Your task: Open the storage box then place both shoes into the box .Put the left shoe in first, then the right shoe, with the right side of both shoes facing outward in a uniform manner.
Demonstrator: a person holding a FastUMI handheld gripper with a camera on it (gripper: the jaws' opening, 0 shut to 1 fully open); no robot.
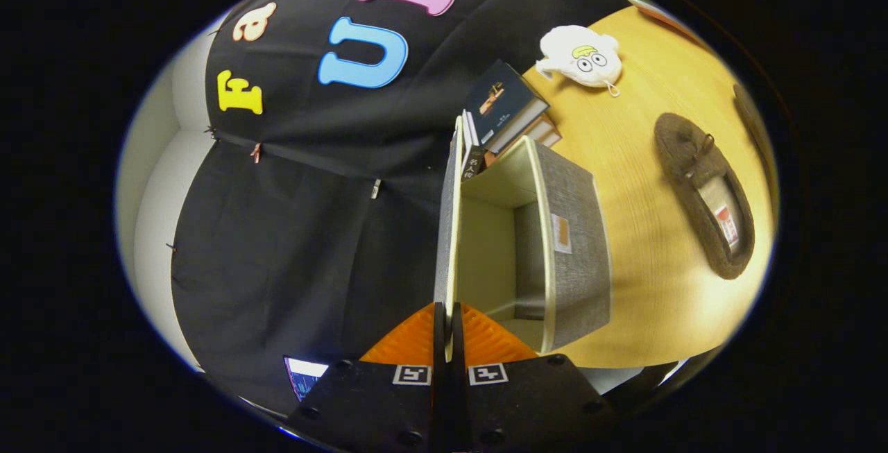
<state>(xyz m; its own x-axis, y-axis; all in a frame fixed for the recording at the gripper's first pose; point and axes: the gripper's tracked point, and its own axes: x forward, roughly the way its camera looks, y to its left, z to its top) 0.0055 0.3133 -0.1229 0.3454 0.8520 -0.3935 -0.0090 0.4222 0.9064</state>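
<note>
- The tongs are pinched on the thin edge of the storage box lid, one finger on each face, nearly no gap between them; that grip reads as the way to swing the lid open and keep it there.
- The lid stands edge-on, running from the fingertips toward 12 o'clock, clear of the box mouth.
- Just to the 2 o'clock side of the fingers sits the grey storage box, its pale inside exposed and empty, so the opening step looks about done and no shoe is in yet.
- Beyond the lid's far end, a stack of books rests against the box.
- Farther out on the wooden surface, at 2 o'clock, lies a brown shoe, well apart from the box, sole down and opening up, waiting to be picked.
- A white plush toy lies beyond, near 1 o'clock.
</note>
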